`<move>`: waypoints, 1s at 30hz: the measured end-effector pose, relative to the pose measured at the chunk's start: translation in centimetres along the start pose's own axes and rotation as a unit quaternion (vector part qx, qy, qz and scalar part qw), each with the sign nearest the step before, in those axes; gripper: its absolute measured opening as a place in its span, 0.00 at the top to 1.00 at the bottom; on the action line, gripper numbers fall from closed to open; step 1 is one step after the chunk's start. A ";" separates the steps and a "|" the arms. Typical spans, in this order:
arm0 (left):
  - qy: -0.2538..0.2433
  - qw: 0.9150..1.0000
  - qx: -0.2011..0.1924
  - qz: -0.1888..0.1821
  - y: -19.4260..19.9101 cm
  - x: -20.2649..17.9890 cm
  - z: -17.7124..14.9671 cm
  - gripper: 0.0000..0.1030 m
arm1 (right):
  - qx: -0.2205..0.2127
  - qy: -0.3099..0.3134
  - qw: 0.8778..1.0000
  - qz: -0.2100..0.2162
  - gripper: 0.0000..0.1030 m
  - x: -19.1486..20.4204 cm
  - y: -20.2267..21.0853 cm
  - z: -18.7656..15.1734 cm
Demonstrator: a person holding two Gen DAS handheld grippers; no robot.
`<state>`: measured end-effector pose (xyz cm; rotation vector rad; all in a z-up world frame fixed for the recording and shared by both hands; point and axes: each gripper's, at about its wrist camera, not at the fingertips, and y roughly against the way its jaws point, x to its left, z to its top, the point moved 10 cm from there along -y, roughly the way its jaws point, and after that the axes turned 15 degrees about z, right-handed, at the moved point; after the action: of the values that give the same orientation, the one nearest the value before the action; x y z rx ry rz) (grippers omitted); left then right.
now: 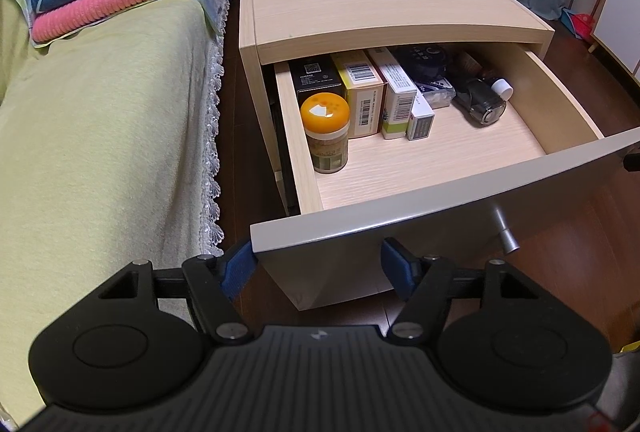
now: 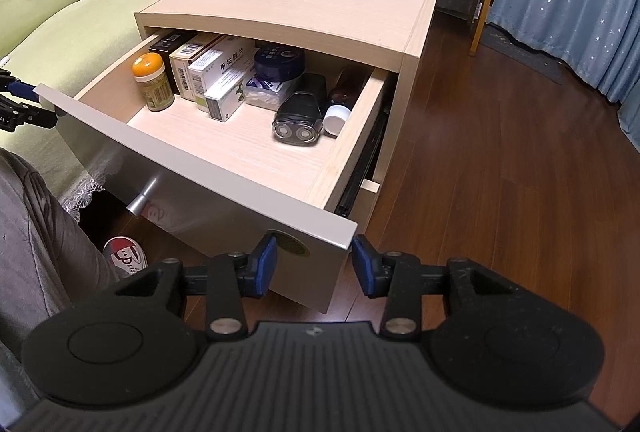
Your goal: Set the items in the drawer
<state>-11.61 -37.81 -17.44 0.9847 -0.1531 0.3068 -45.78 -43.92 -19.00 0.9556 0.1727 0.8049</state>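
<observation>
Left gripper [image 1: 320, 264] wide open, holding nothing, fingers straddling the left corner of the drawer [image 1: 400, 204] front. Ahead of them: jar [image 1: 325, 132], boxes [image 1: 376, 88], shaver [image 1: 478, 100], all already inside. Right gripper [image 2: 314, 264] also open and empty at the right corner. Likely closing next: push both corners evenly, pads flat, no skew.

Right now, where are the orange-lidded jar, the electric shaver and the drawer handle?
orange-lidded jar [image 1: 325, 111]: left wrist view, on its orange lid.
electric shaver [image 2: 298, 120]: right wrist view, on its black body above the two round heads.
drawer handle [image 2: 141, 201]: right wrist view, on the metal knob.
</observation>
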 end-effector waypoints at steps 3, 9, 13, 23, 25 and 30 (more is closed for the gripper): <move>0.000 1.000 0.000 0.000 0.0 0.0 0.0 0.33 | 0.000 0.000 1.000 0.000 0.64 0.0 0.0 0.0; 0.001 1.000 -0.001 0.002 0.0 0.0 0.0 0.33 | -0.001 0.000 1.000 0.000 0.64 -0.1 0.1 0.0; 0.001 1.000 -0.001 0.003 0.0 0.0 -0.1 0.33 | 0.000 0.001 1.000 0.000 0.64 -0.1 0.1 0.0; 0.002 1.000 -0.002 0.004 0.0 -0.1 -0.1 0.33 | 0.000 0.000 1.000 0.001 0.64 -0.2 0.2 0.2; 0.001 1.000 -0.002 0.004 -0.1 -0.1 -0.1 0.33 | 0.000 0.001 1.000 0.001 0.64 -0.2 0.2 0.2; 0.001 1.000 -0.002 0.004 -0.1 0.0 -0.2 0.33 | 0.000 0.001 1.000 0.002 0.64 -0.3 0.1 0.2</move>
<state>-11.64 -37.71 -17.59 0.9789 -0.1552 0.3153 -45.92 -44.20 -18.82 0.9548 0.1730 0.8095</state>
